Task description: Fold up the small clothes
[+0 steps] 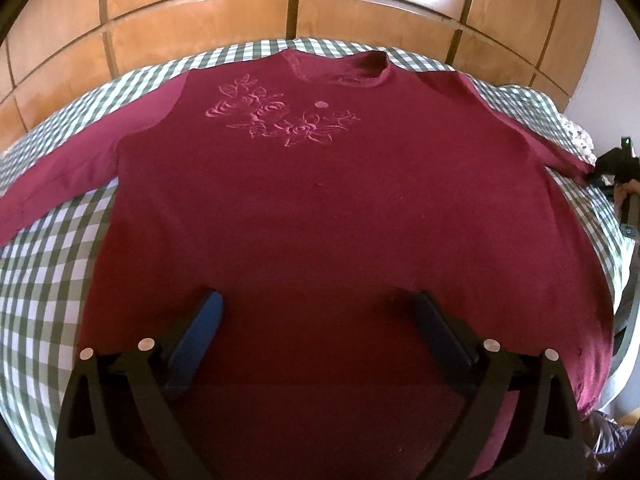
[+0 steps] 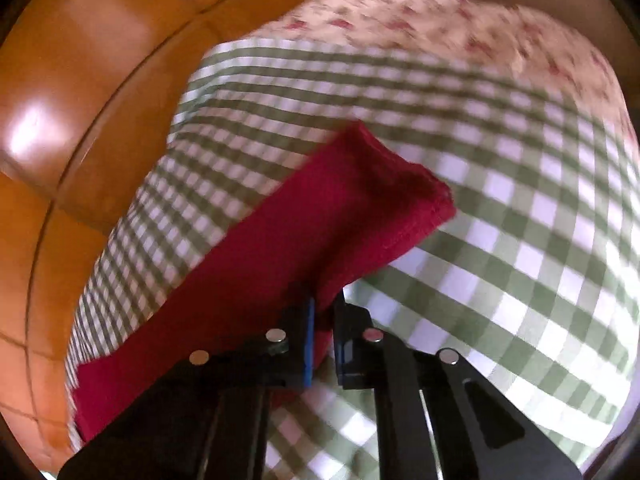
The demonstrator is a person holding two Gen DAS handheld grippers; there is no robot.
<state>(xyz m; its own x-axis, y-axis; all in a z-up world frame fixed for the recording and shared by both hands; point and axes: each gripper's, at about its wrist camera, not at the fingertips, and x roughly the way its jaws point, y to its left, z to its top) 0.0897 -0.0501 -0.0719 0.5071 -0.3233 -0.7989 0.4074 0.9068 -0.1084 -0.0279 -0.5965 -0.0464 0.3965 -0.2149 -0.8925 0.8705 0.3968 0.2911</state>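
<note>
bedding: green-white checked cover [image 1: 48, 280], floral sheet [image 2: 420, 12] at its far edge
wardrobe: wooden panel doors [image 1: 200, 12] behind bed, glossy
wall: white [image 1: 596, 80], right
light: bright glare on panels

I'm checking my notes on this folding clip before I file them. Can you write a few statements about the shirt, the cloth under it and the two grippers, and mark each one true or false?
1. The shirt lies front side up, with its flower embroidery showing. True.
2. The left gripper is clamped on the shirt's hem. False: its jaws stand wide apart above the shirt, with nothing pinched.
3. The right gripper is shut on the sleeve. True.
4. The shirt rests on a plain white sheet. False: it lies on a green and white checked cloth.
5. Both sleeves are already folded over the chest. False: in the left wrist view both are spread outward.
</note>
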